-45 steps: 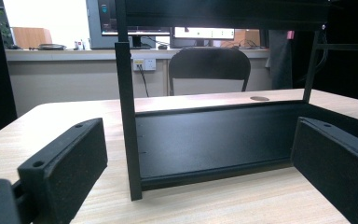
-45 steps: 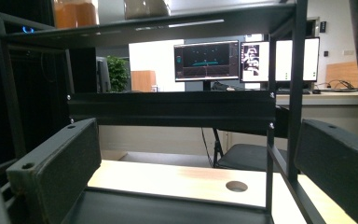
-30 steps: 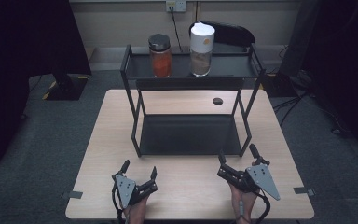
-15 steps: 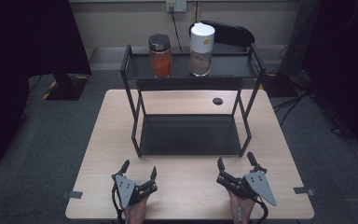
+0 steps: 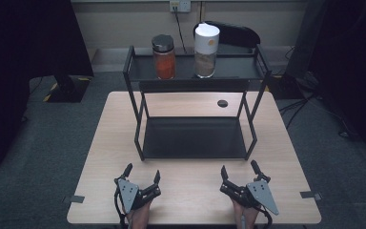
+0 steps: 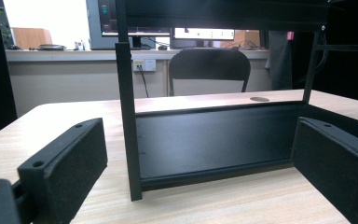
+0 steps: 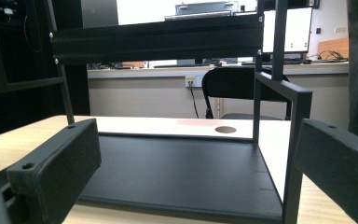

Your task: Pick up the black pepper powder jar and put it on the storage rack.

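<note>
Resting low in frame, left tool [image 5: 142, 177] and right tool [image 5: 240, 174] wide open, empty; jars [image 5: 164, 57] on rack [image 5: 195, 143] untouched, nothing started.

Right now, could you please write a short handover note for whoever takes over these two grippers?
Left gripper: open, holding nothing, resting at the near edge of the table, in front of the rack's left post.
Right gripper: open, holding nothing, at the near edge in front of the rack's right side.
Things: the orange-filled jar and the white-lidded canister stand upright, side by side and apart, on the top shelf of the black rack. The lower shelf holds nothing.
Done: nothing has been gripped.
Left: probably reaching up for a container; both remain untouched.
</note>
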